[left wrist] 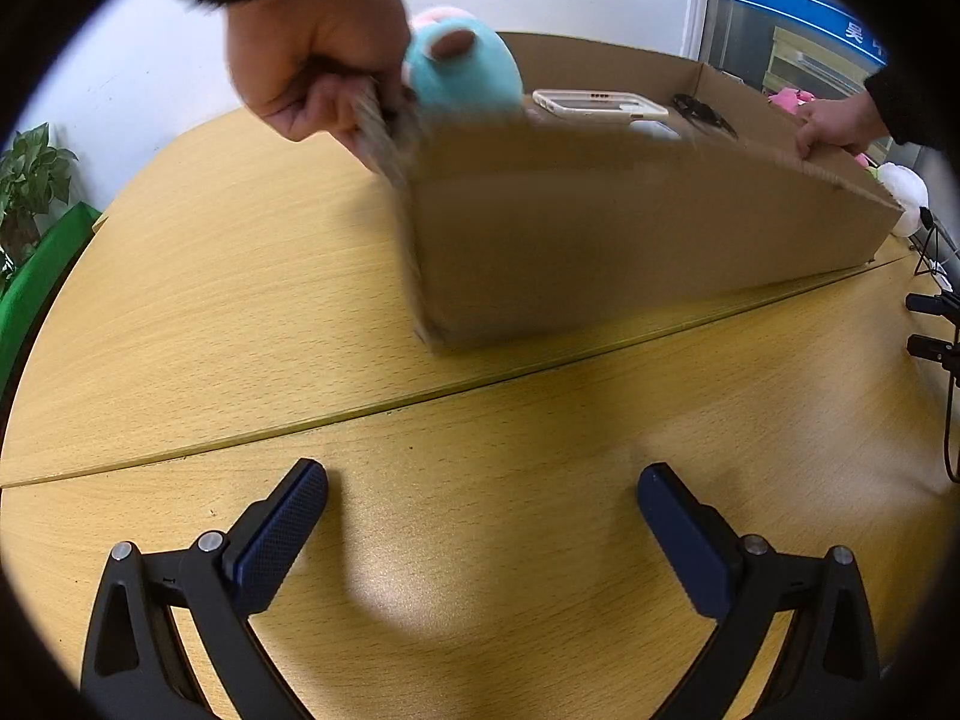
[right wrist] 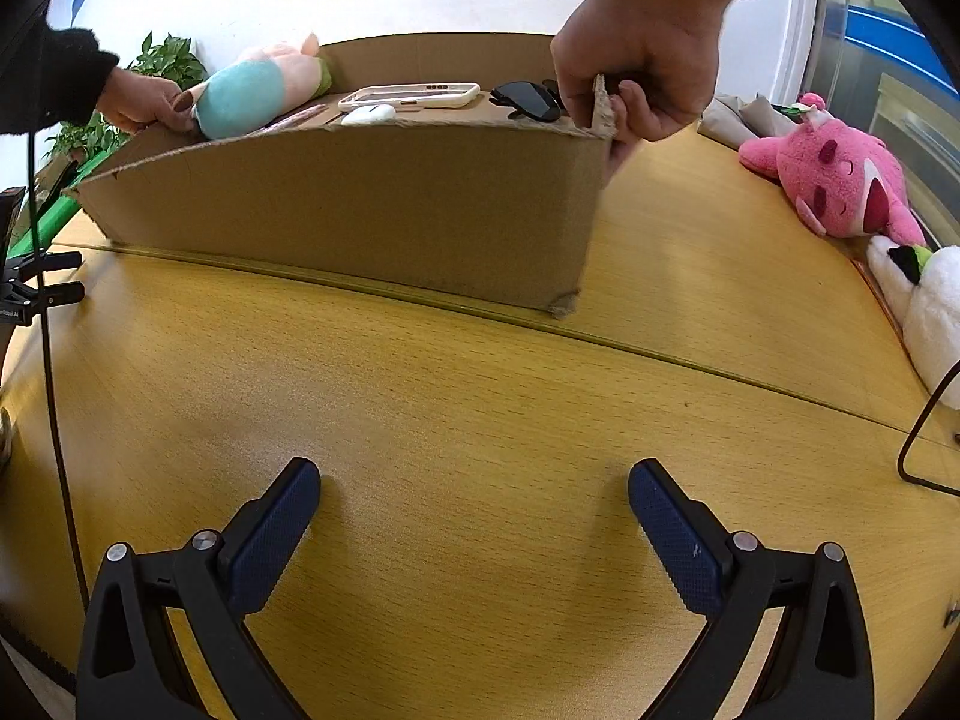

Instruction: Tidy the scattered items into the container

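On our wooden desk (right wrist: 480, 408), two bare hands tilt the cardboard box (right wrist: 372, 210), holding a blue plush toy (right wrist: 246, 99), phone (right wrist: 411, 95) and sunglasses (right wrist: 528, 101); left tongs (left wrist: 483, 501) and right tongs (right wrist: 474, 498) hover wide apart, empty.

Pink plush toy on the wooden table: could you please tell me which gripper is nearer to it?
Right. The right gripper has the pink plush toy clear ahead to its right; the left gripper sees it only far off behind the brown cardboard box.
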The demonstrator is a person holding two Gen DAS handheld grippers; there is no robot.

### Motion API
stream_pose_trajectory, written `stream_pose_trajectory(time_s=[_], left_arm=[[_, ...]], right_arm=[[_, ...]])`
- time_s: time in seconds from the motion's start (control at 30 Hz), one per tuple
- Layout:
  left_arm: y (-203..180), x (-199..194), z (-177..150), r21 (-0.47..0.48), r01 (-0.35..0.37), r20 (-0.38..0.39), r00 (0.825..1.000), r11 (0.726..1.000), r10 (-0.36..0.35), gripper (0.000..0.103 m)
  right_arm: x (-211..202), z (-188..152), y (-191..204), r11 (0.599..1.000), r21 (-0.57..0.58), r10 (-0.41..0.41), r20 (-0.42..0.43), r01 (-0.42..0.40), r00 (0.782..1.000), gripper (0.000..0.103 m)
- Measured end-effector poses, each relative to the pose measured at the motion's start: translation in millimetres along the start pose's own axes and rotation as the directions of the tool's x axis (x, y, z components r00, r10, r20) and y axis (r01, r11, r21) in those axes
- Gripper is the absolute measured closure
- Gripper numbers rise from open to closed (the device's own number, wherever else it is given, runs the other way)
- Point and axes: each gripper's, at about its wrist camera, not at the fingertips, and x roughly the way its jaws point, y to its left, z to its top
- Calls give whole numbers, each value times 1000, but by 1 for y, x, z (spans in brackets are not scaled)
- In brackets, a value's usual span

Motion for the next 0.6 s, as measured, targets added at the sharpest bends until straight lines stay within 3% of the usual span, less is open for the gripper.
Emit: stream_pose_trajectory(time_s=[0.6], left_arm=[[-2,1,-1,-2,0,-1,1000,1000,0,0]], right_arm=[[-1,0,2,1000,4,-2,0,2,1000,0]])
